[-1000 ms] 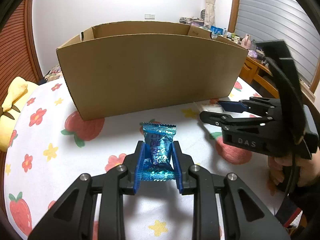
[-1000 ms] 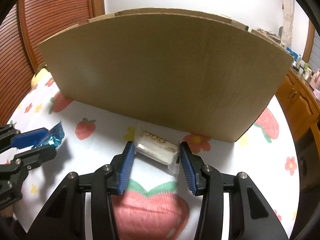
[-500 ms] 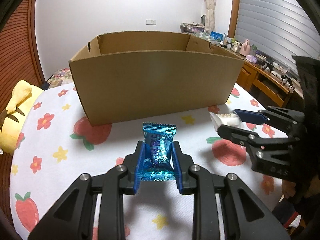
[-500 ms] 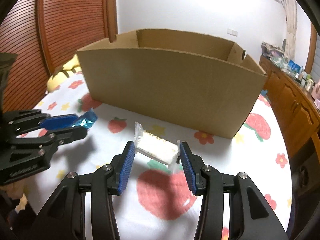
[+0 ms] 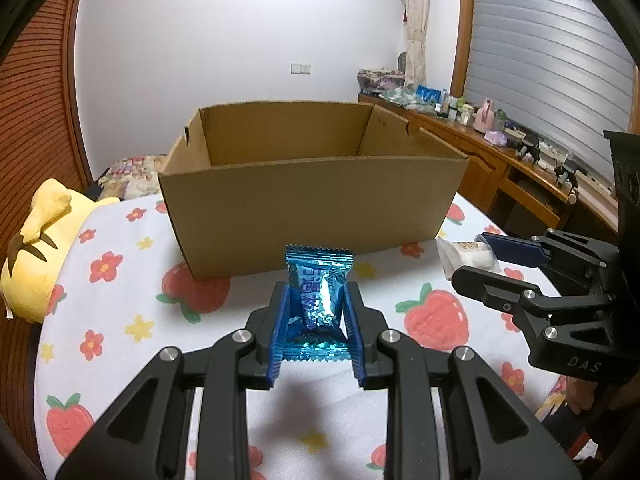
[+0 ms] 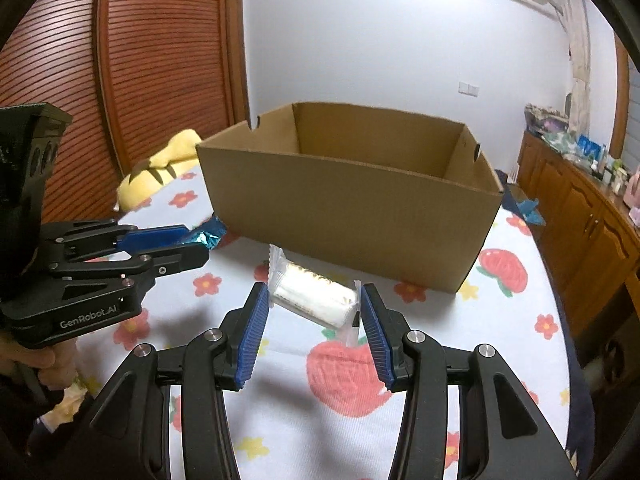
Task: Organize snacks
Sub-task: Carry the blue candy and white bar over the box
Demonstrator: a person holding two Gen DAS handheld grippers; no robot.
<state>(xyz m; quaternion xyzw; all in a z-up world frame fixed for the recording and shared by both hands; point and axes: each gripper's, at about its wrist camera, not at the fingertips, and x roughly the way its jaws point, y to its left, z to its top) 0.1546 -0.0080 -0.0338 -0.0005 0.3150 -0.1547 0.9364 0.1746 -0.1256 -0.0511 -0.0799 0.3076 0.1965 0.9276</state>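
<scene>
My left gripper (image 5: 316, 304) is shut on a shiny blue snack packet (image 5: 319, 292) and holds it above the tablecloth, in front of the open cardboard box (image 5: 312, 208). It also shows in the right wrist view (image 6: 188, 246), with the blue packet (image 6: 208, 236) sticking out. My right gripper (image 6: 314, 308) is shut on a white snack packet (image 6: 312, 300), raised in front of the box (image 6: 352, 208). The right gripper shows in the left wrist view (image 5: 484, 258) with the white packet (image 5: 464, 256). The box bottom is hidden.
The table has a white cloth with strawberries and flowers (image 5: 120, 280). A yellow plush toy (image 5: 36, 248) lies at the left edge. A wooden sideboard with small items (image 5: 500, 148) stands to the right. A wooden slatted door (image 6: 152, 60) is behind on the left.
Both grippers have risen and drawn back from the box with their packets. The white packet has been lifted off the table. The inside walls of the box now show.
</scene>
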